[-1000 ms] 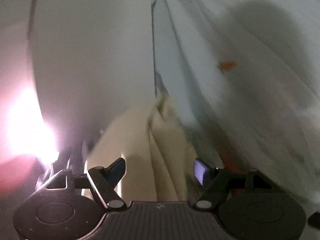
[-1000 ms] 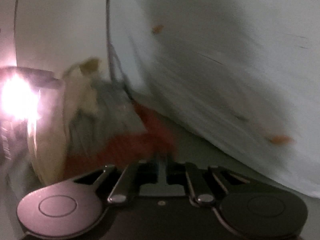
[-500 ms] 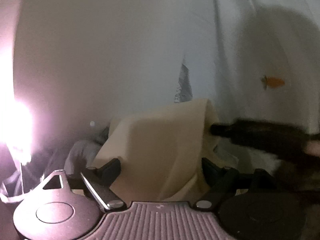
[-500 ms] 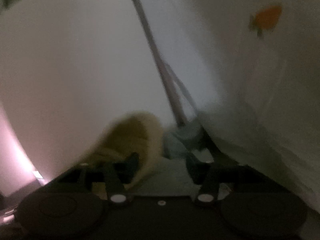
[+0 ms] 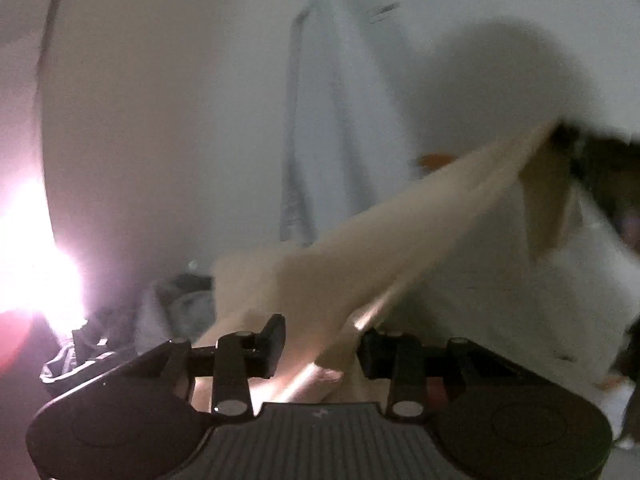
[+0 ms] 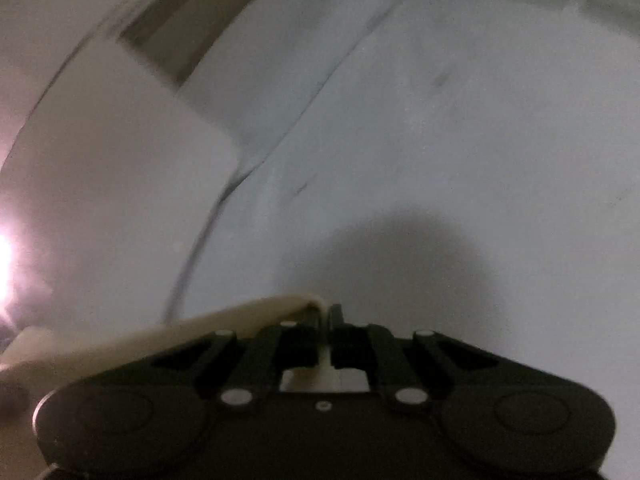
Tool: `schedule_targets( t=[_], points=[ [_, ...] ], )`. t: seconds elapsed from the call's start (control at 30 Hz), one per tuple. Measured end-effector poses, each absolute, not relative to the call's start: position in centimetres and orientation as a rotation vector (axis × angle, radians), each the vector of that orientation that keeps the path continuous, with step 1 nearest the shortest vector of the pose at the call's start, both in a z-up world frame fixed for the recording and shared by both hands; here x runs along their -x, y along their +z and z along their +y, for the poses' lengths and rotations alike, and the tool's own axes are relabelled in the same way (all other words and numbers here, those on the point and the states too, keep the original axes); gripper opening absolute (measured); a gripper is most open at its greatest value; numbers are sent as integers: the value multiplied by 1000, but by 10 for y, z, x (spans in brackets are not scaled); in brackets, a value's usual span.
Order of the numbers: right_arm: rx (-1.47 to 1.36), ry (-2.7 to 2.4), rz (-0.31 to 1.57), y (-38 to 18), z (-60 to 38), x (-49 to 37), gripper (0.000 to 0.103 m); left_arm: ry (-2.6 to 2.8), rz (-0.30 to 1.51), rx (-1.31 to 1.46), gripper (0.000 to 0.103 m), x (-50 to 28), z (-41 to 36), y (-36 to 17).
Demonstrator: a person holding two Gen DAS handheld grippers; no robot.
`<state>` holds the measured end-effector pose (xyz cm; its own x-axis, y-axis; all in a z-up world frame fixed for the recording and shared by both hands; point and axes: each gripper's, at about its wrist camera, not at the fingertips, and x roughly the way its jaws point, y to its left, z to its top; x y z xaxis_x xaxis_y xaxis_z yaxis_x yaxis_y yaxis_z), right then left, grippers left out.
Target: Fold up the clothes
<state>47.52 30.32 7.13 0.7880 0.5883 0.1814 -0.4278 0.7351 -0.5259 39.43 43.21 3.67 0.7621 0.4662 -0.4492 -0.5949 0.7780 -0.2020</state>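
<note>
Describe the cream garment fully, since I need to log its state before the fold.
The cream garment is plain, soft, thin cloth, blurred by motion. It hangs lifted and stretched in a taut band between the two grippers. The right gripper is shut on one folded edge, the cloth trailing off to its left. In the left wrist view the garment passes between the fingers of the left gripper, which stand apart, so no clamp shows there. A loose flap droops near its far end.

Cream garment (image 5: 360,256) — plain, black fingers (image 5: 276,340), white sheet (image 5: 480,80) — orange motif.
</note>
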Motion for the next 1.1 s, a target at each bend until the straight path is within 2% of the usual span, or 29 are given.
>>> schedule_targets(
  t=[0.1,0.2,0.27,0.37,0.47,0.67,0.83,0.93,1.1],
  points=[
    [476,414,-533,109,231,-430,4,462,319,271,42,-385,371,65],
    [386,314,-607,148,158,-395,4,414,272,122,44,-386,297,85],
    [310,248,-653,179,95,-364,4,405,273,37,45,-393,253,85],
    [241,148,-699,213,6,-318,5,408,325,-4,52,-383,196,76],
    [176,70,-702,232,-78,-282,5,387,393,14,52,-366,150,58],
    [168,-25,-686,244,-197,-238,5,336,444,114,52,-339,70,46],
    [137,4,-529,228,-245,-235,5,252,489,101,52,-283,-12,23],
    [142,30,-475,211,-253,-237,5,218,512,121,52,-277,-11,4],
    [147,97,-512,214,-237,-235,5,209,529,151,53,-268,0,-11]
  ],
)
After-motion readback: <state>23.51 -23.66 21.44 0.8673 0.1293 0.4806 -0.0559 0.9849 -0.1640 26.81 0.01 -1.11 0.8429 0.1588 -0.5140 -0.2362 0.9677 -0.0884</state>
